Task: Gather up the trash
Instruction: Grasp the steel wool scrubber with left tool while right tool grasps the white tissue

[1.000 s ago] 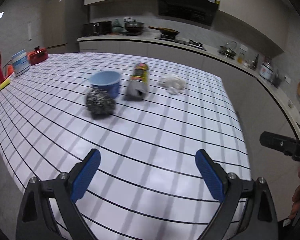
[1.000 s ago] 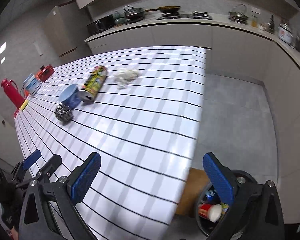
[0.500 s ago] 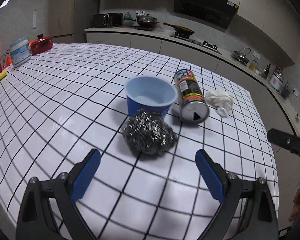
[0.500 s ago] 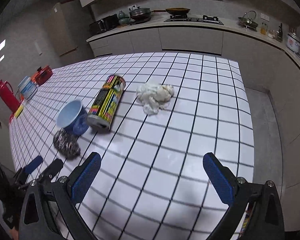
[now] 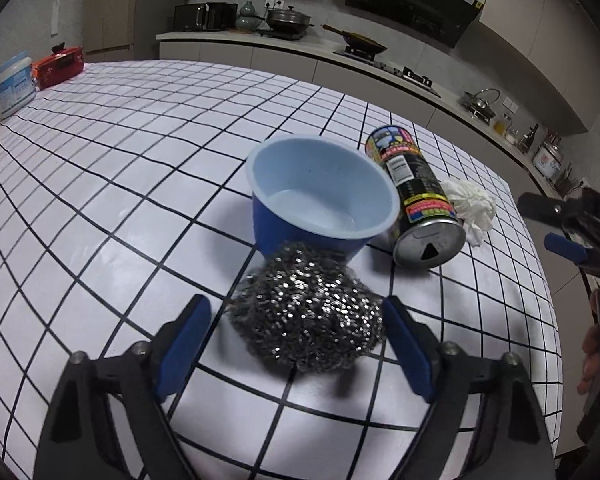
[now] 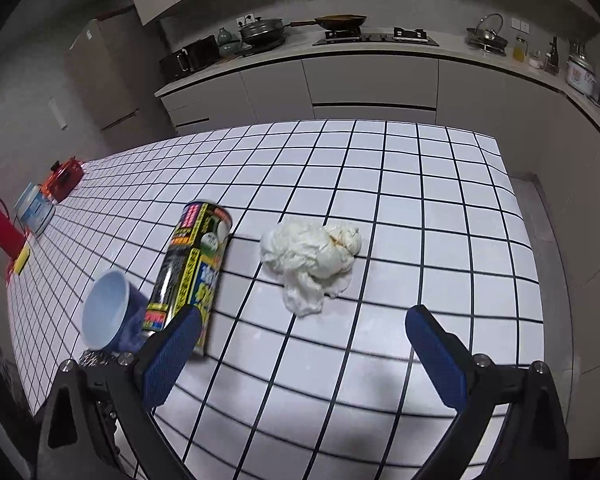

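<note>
Left gripper [image 5: 296,334], pitched steeply downward, jaws just narrowed around one steel-wool scourer [image 5: 306,316], pads flanking it without visible contact. Right gripper [image 6: 300,350], likewise pitched downward, jaws wide and empty, just short of one crumpled tissue [image 6: 312,258] lying near the tabletop's [image 6: 440,216] right edge. One blue bowl [image 5: 320,192] touches the scourer; one can [image 5: 416,196] lies just beside the bowl. Open tabletop lies beyond them toward the far edge.

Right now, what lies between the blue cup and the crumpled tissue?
The can, lying on its side, sits between the blue cup and the crumpled tissue. Both wrist views show it.
</note>
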{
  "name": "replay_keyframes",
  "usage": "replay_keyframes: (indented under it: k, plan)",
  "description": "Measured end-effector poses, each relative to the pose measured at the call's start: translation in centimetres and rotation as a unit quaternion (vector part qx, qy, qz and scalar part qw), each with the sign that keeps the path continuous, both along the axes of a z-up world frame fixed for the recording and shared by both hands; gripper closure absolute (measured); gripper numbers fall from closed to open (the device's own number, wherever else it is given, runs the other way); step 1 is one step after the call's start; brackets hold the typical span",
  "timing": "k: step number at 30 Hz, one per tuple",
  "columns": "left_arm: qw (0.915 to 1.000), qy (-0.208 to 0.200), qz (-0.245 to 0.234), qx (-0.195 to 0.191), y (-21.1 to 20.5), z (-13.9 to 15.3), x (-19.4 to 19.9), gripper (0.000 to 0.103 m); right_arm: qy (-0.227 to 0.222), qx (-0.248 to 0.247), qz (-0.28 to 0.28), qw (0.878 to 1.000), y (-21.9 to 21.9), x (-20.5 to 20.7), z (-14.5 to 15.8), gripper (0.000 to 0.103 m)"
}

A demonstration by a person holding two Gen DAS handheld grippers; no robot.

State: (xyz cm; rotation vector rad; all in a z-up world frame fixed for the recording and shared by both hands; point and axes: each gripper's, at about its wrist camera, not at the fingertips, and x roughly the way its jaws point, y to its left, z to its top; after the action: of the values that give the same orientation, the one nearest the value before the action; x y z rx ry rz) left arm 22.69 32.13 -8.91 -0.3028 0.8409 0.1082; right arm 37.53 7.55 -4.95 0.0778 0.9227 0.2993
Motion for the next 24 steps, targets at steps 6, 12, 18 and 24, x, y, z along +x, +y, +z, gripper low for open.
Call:
replay_keyframes:
  k: [6, 12, 18, 24]
  plan:
    - [0.9998, -0.008, -0.013, -0.016, 0.8, 0.2, 0.3, 0.037, 0.007, -0.015, 0.003, 1.000, 1.1, 3.0, -1.8, 0.011]
    - [0.9996, -0.013, -0.018, -0.018, 1.0, 0.4, -0.3, 0.042, 0.016, -0.034, 0.012, 0.999, 2.2, 5.8, -3.6, 0.015]
    - [0.9997, -0.012, -0.016, -0.015, 0.7, 0.5, -0.8, 0.042, 0.025, -0.046, 0.033, 0.998, 2.5, 5.6, -4.6, 0.053]
    - [0.9996, -0.020, -0.007, -0.016, -0.6, 0.7, -2.1, 0.043, 0.008, -0.049, 0.047, 0.998, 1.5, 1.9, -3.3, 0.054]
